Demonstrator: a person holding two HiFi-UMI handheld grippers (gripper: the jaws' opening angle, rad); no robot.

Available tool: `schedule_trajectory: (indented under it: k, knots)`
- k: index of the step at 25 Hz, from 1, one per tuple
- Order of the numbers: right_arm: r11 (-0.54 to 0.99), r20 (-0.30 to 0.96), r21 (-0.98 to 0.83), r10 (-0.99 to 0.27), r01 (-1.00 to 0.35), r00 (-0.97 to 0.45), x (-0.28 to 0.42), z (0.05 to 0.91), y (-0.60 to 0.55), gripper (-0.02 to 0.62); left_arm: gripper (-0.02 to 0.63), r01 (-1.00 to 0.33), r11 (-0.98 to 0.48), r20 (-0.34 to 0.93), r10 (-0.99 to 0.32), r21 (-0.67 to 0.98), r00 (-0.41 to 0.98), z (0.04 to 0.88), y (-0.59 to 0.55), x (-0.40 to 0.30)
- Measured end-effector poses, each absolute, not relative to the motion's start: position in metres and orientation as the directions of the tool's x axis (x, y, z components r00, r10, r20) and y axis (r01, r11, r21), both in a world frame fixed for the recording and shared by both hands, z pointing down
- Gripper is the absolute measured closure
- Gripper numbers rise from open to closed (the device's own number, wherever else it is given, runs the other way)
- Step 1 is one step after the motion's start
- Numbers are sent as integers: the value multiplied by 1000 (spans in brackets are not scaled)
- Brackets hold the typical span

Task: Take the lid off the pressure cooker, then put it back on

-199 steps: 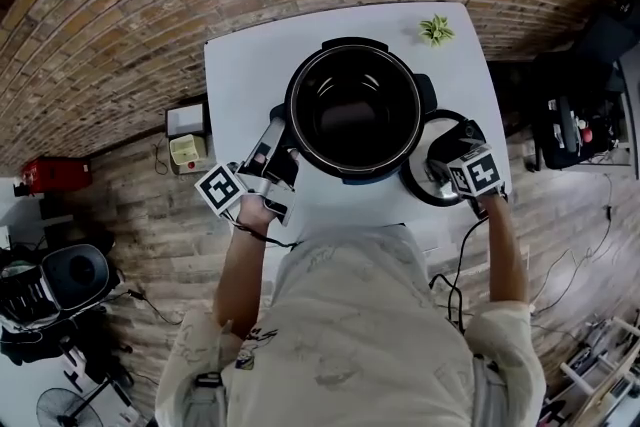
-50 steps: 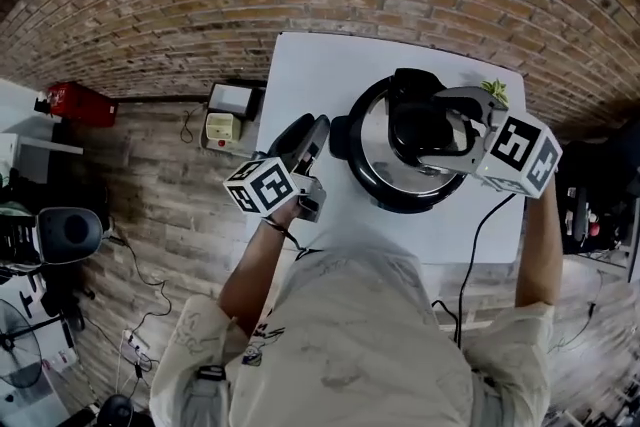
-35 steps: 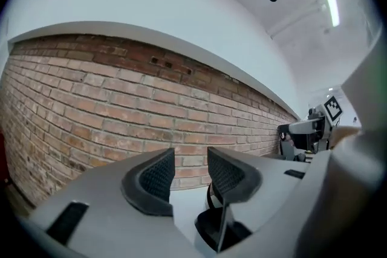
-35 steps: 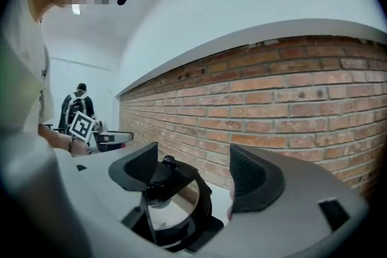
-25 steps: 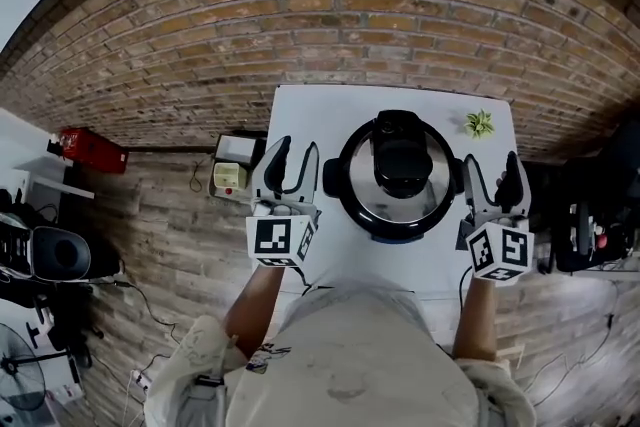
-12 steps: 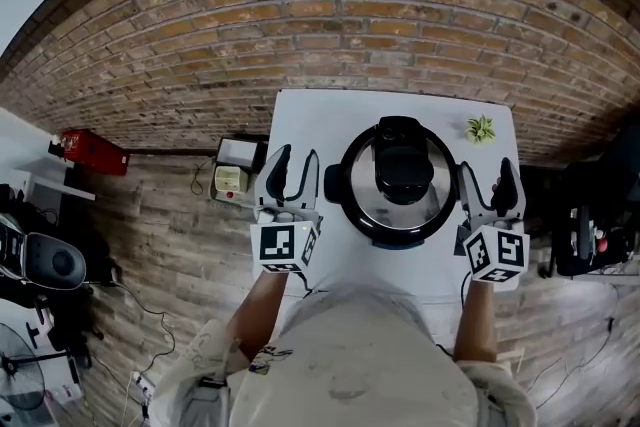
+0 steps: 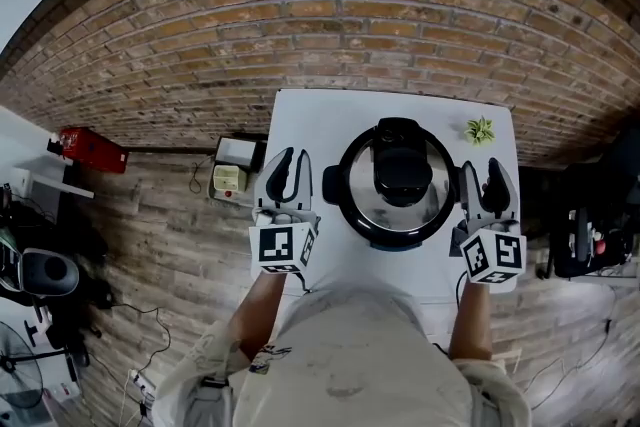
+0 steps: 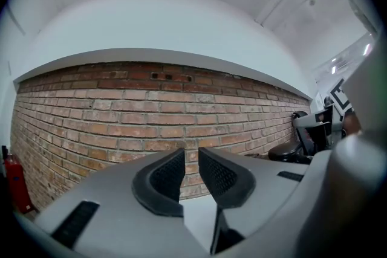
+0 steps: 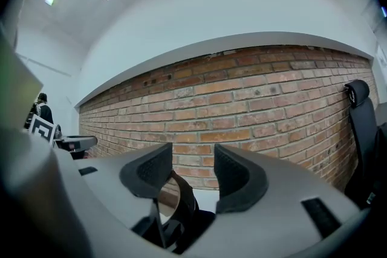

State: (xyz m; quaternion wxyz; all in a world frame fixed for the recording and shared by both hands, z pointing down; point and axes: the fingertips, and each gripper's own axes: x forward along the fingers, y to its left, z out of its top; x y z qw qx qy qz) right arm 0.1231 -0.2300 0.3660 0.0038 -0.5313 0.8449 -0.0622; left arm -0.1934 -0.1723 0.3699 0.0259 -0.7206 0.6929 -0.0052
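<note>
Nearest me in the head view, low in the frame, my forearms end in the left marker cube [image 7: 282,245] and the right marker cube [image 7: 493,257]. Just beyond them my left gripper [image 7: 288,160] lies left of centre and my right gripper [image 7: 483,173] right of centre. Both are level and point toward the top of the frame.

In the left gripper view my jaws have just been closing. They stand a narrow gap apart, with only table and wall showing between the pads. In the right gripper view the jaws have also just been closing but stand wider apart. Nothing is pressed between the pads. A dark curved part [image 9: 175,202] shows low under them, and I cannot tell what it is.

Between the two grippers, mid-frame on the white table [image 7: 320,115], stands the pressure cooker [image 7: 350,220]. Its lid [image 7: 400,165] is on, with the black handle in the middle. My left gripper is near the cooker's left side and my right gripper is just beside its right edge. Neither touches it.

Farther up and to the right, a small green plant [image 7: 480,129] sits at the table's corner. Beyond the table rises the brick wall [image 7: 330,5], with a red fire extinguisher [image 7: 85,148] at the frame's left.
</note>
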Motion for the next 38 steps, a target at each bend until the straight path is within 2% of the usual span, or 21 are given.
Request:
schedule_trajectory:
  k: [7,8,11,38]
  knots:
    - [395,41,-84,-916,-915,-399,124,358,-234,570,591,-999,-38,-16,-999,-33,39,373,-172,-196]
    - [388,44,-85,-919,-918,-393,124,359,-235,578,591,-999,-48,-16,-999,-13,48,374,-172,-196]
    - [381,55,-80,-921,-921,-385,123,360,-236,578,591,-998,-48,-19,-999,38,47,376,-170,-199]
    - [422,112,-17,-900,-906,-421,108,366,-234,577,591,-998,-63,-5,-998,-26,63,379,-169,-190]
